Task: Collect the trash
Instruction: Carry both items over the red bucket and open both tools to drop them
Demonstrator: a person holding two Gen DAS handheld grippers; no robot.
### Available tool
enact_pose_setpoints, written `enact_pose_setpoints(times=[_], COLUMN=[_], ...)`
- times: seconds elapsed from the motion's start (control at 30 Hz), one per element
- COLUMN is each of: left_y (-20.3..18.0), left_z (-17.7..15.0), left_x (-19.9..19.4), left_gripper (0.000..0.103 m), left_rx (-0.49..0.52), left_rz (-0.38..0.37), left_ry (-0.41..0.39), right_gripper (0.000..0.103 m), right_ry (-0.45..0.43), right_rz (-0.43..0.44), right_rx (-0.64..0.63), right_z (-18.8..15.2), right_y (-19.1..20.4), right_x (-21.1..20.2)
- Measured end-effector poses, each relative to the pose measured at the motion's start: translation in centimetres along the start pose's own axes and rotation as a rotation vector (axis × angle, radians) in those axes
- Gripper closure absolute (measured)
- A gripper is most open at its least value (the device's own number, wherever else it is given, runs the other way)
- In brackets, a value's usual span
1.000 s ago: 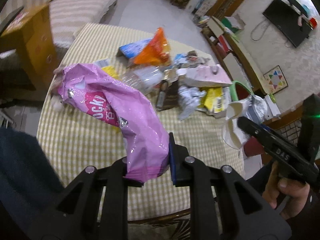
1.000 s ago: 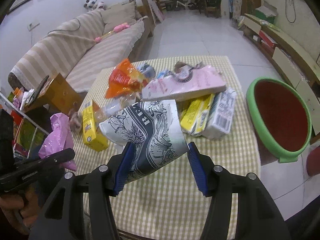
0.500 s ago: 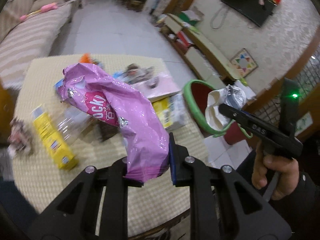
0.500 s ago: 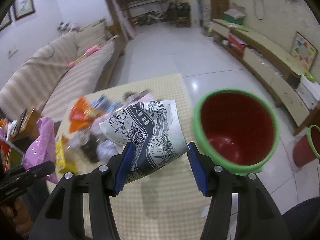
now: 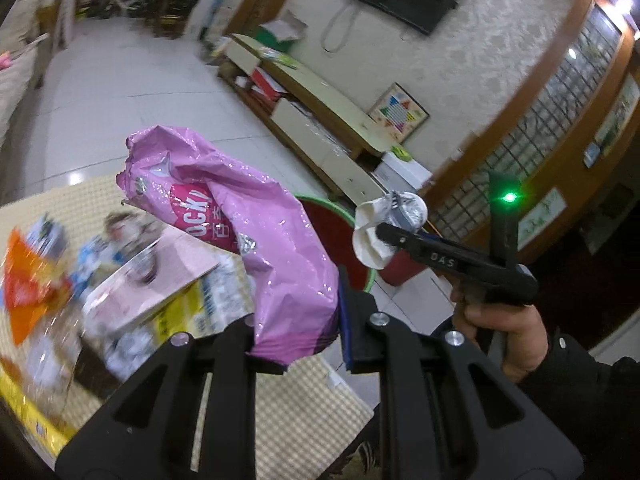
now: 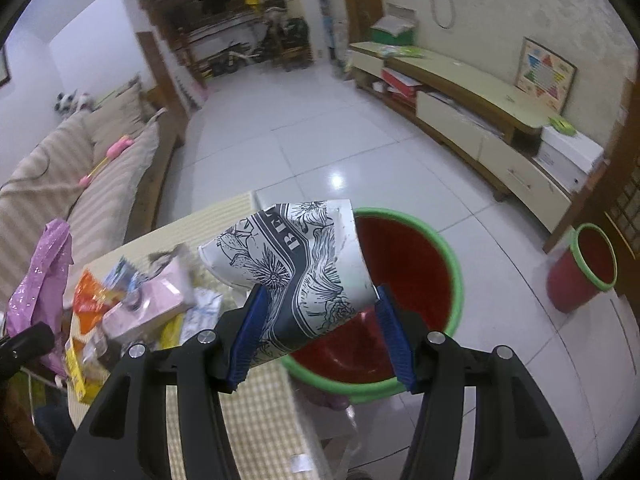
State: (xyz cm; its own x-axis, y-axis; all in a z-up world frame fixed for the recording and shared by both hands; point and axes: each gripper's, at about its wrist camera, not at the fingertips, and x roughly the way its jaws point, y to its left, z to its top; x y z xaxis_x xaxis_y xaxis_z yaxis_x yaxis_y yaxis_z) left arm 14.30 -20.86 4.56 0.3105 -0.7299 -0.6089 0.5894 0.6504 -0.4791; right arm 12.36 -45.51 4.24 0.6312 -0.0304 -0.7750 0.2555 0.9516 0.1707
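My left gripper (image 5: 298,320) is shut on a crumpled pink snack bag (image 5: 256,240), held up over the table's right edge; the bag also shows in the right wrist view (image 6: 40,276). My right gripper (image 6: 320,324) is shut on a squashed white paper cup with dark flower print (image 6: 296,268), held over the near rim of a red bin with a green rim (image 6: 412,272). In the left wrist view the cup (image 5: 384,228) sits beyond the bag, with the bin (image 5: 340,236) partly hidden behind it.
Several wrappers, a pink box (image 6: 144,312) and a yellow carton (image 6: 76,368) lie on the checked table (image 6: 248,420). A second smaller red bin (image 6: 580,268) stands on the tiled floor at right. A sofa (image 6: 72,184) is at left, a low cabinet (image 6: 480,120) along the wall.
Both grippers have swung right, away from the trash pile towards the big red bin. The cup now hangs over the bin's rim; the pink bag has come close to the bin.
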Motion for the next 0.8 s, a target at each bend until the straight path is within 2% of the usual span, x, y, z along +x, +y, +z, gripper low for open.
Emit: enact_pose_setpoints(times=[0.13, 0.33, 0.47, 0.63, 0.73, 0.77, 0.8], left_y=[-1.4, -3.1, -3.0, -3.0, -3.4, -3.5, -3.7], left_z=[1.3, 2.2, 2.3, 2.1, 1.7, 1.7, 1.6], left_x=[3.6, 9.8, 13.0, 16.0, 17.5, 17.7, 18.0], left_gripper=[0.086, 0.086, 0.085, 0.085, 0.083, 0.082, 0.075], left_rx=[0.052, 0.138, 0.132, 0.111, 0.125, 0.125, 0.125], left_rz=[-0.043, -0.08, -0.12, -0.12, -0.095, -0.092, -0.084], left_ry=[0.049, 0.148, 0.209, 0.281, 0.307, 0.31, 0.311], right_gripper=[0.049, 0.049, 0.049, 0.049, 0.048, 0.047, 0.047], right_ry=[0.012, 0.049, 0.091, 0.127, 0.132, 0.131, 0.128], right_rz=[-0.028, -0.064, -0.072, -0.068, -0.07, -0.072, -0.074], right_rx=[0.021, 0.015, 0.045, 0.091, 0.098, 0.1, 0.102], right_z=[1.0, 2.2, 2.4, 2.3, 2.5, 2.4, 2.4], right_y=[-2.1, -3.2, -4.5, -5.8, -6.1, -6.0, -6.0], right_x=[0.9, 3.2, 5.3, 6.4, 6.7, 6.7, 6.6])
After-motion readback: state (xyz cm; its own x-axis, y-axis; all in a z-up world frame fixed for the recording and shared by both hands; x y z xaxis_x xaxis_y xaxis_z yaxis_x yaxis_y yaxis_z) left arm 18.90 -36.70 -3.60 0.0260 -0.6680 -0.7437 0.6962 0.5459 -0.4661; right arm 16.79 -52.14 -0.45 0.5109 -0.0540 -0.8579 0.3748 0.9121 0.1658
